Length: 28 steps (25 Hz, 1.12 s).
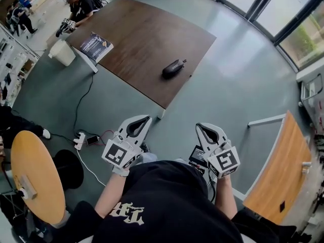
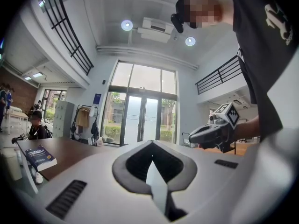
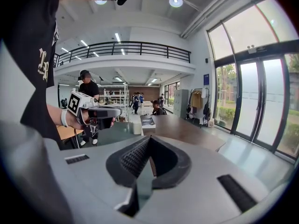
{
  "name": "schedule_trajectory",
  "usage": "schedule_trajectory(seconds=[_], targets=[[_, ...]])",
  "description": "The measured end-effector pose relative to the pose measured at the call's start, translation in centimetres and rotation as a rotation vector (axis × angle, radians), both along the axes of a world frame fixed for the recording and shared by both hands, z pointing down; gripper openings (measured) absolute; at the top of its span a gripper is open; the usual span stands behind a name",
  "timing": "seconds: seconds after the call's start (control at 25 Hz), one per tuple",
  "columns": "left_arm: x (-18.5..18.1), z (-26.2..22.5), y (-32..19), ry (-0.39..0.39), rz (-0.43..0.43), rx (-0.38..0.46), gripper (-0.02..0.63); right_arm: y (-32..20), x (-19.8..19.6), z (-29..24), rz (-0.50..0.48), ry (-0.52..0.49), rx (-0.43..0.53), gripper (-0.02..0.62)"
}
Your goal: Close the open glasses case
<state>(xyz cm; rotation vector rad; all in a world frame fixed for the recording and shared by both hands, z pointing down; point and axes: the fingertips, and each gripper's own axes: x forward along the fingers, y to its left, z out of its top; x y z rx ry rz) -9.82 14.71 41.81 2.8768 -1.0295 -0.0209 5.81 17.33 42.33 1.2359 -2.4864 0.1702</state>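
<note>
Holds the left gripper (image 1: 146,119) and the right gripper (image 1: 199,127) side by side in front of the body, above the grey-green floor (image 1: 228,85), both pointing towards the brown table (image 1: 147,34). Shows in the left gripper view the two jaws pressed together to one point, with nothing between them. Shows the same in the right gripper view: jaws fully closed and empty. Finds the glasses case (image 1: 173,68) lying on the near part of that table, close to its right edge, well apart from both grippers. Looks dark and oblong from above, one rounded body with a small tab at the far end; seems shut, but cannot be told surely at this size. Has a book (image 1: 96,45) with a dark cover at the left edge of the same table, far from the case, and a white bin (image 1: 63,53) just beside that edge. Has another person (image 1: 81,6) in black at the far corner of the table. Includes also a round yellow table (image 1: 38,178) at the lower left, a white power strip (image 1: 79,139) with cables on the floor near the left gripper, and a light wooden table (image 1: 283,171) at the right
</note>
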Motion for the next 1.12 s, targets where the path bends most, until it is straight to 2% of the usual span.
schedule_trajectory(seconds=[0.28, 0.72, 1.12], targets=[[5.2, -0.9, 3.5, -0.025, -0.002, 0.003, 0.006, 2.9, 3.9, -0.3, -0.058, -0.037, 0.038, -0.012], [11.3, -0.6, 9.4, -0.04, -0.003, -0.016, 0.006, 8.5, 10.8, 0.0, -0.032, -0.066, 0.03, -0.012], [13.1, 1.5, 14.1, -0.045, -0.016, -0.07, 0.006, 11.5, 13.0, 1.5, -0.031, -0.075, -0.01, -0.012]])
